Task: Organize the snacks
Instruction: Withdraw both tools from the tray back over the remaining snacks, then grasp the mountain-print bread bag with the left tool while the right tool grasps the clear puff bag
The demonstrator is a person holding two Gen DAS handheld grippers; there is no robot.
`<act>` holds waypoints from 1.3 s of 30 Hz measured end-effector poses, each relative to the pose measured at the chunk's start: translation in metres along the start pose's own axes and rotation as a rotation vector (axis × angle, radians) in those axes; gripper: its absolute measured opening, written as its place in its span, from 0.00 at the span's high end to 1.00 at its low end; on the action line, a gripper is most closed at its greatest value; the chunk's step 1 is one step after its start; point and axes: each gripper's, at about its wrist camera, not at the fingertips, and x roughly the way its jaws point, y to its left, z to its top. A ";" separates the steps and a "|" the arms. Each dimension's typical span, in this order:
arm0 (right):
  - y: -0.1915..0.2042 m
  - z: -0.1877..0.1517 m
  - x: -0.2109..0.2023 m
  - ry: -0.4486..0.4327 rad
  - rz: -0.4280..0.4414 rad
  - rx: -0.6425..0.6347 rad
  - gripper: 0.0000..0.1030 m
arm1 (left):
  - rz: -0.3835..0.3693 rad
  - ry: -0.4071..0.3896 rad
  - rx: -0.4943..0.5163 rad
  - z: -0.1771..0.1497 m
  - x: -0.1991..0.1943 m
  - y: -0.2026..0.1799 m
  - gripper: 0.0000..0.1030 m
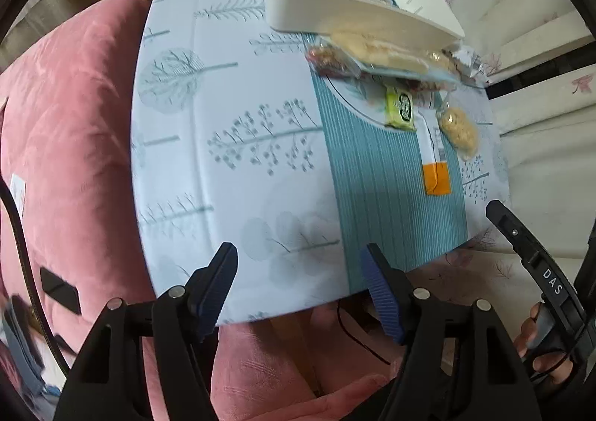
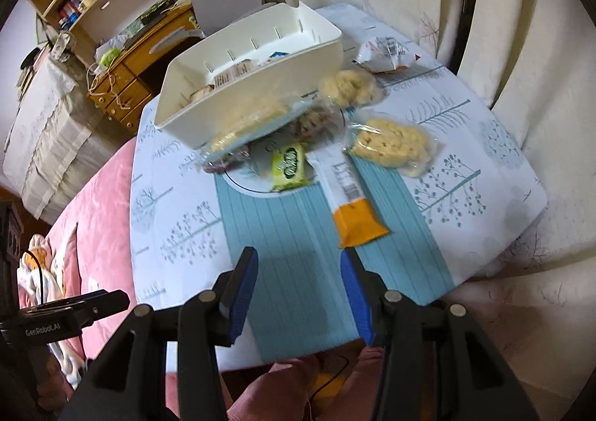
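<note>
On the table (image 2: 484, 167), I see the orange-ended bar (image 2: 348, 205) just beyond my right gripper (image 2: 300, 290), lengthwise away; both jaws spread, empty, left gripper (image 1: 300, 287) farther off.

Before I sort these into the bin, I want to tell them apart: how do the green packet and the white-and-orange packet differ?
The green packet is short and squarish; the white-and-orange packet is long and narrow. The green packet is one colour with a printed label; the white-and-orange packet is white with a barcode and an orange end. The green packet lies nearer the white bin; the white-and-orange packet reaches closer to the right gripper. Both lie flat on the table, outside the bin.
</note>
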 end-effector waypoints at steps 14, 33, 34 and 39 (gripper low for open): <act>-0.079 0.020 -0.007 0.029 0.028 -0.164 0.53 | -0.030 -0.033 -0.087 -0.026 0.011 -0.103 0.33; -0.100 0.039 0.003 -0.004 -0.039 -0.402 0.45 | -0.239 -0.135 -0.374 0.018 0.049 -0.132 0.30; -0.100 0.042 0.006 0.000 -0.039 -0.417 0.45 | -0.244 -0.143 -0.390 0.024 0.051 -0.131 0.29; -0.097 0.055 0.023 0.022 -0.048 -0.463 0.45 | -0.247 -0.170 -0.476 0.058 0.066 -0.123 0.27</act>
